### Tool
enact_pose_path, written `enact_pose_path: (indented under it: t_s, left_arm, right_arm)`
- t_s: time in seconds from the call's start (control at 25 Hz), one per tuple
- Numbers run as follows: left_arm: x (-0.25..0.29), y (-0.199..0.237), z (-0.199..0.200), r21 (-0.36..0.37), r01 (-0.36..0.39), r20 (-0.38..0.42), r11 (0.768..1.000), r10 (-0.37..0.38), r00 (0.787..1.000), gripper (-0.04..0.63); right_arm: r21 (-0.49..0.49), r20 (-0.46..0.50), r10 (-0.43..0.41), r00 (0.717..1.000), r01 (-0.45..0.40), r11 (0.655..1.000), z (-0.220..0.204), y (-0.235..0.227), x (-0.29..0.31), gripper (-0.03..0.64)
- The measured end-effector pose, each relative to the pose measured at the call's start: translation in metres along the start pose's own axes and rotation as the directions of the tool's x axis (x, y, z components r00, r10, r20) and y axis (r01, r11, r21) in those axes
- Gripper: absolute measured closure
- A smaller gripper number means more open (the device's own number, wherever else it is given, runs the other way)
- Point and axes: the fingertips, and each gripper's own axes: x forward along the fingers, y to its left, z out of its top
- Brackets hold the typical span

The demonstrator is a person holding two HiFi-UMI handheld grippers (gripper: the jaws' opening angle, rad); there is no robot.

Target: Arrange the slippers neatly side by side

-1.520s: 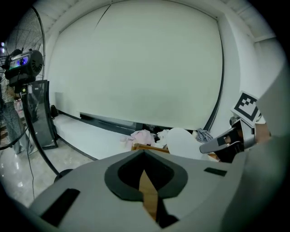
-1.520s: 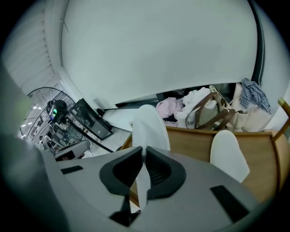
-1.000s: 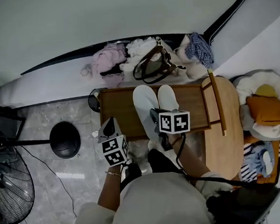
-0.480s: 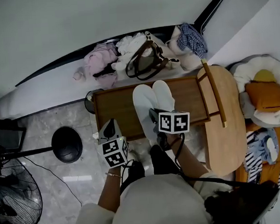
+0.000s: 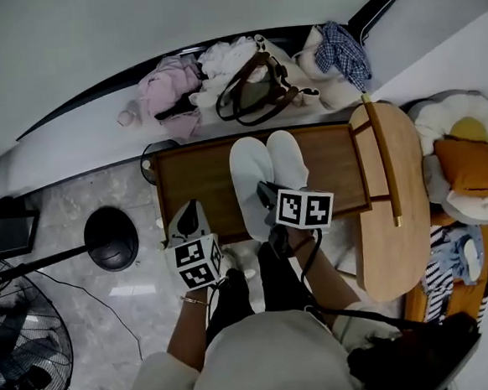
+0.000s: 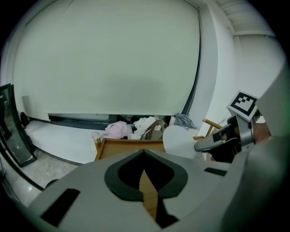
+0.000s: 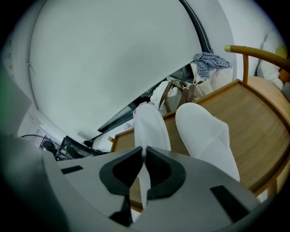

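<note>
Two white slippers lie side by side on a wooden tray table [image 5: 197, 181], toes pointing away from me. My right gripper [image 5: 265, 195] is shut on the thin heel edge of the left slipper [image 5: 250, 185]; in the right gripper view that slipper [image 7: 152, 127] runs straight out from the jaws [image 7: 144, 156]. The right slipper [image 5: 288, 161] [image 7: 208, 136] lies free beside it. My left gripper [image 5: 190, 218] hovers at the tray's near left edge, shut and holding nothing [image 6: 144, 154]. From there I see one slipper's sole [image 6: 179, 140] and the right gripper [image 6: 222, 141].
Behind the tray lie heaped clothes [image 5: 172, 86] and a brown-handled bag [image 5: 257, 92]. A round wooden table with a rail [image 5: 387, 195] stands to the right, with a cushioned bed [image 5: 469, 164] beyond it. A black stand base [image 5: 111, 239] and a fan [image 5: 22, 367] stand on the left floor.
Both grippers have sunk a little toward the tray. The right one has rolled slightly with the slipper heel still in its jaws. The slippers stay side by side.
</note>
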Motion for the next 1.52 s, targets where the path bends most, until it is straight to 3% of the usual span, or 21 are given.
enact_pose_path:
  t_s: [0.68,1.52]
  left_arm:
    - [0.029,0.017,-0.016,-0.037,-0.057,-0.049,0.998,0.055,0.997,0.588]
    - [0.038,0.011,-0.033,-0.063,-0.076,-0.084,0.995,0.07,0.994,0.588]
  right_arm:
    - [0.063,-0.055,-0.019,0.998,0.022,0.998,0.001,-0.022,0.04,0.569]
    - [-0.001,-0.112,-0.054,0.992,0.054,0.999,-0.002,-0.042,0.052,0.569]
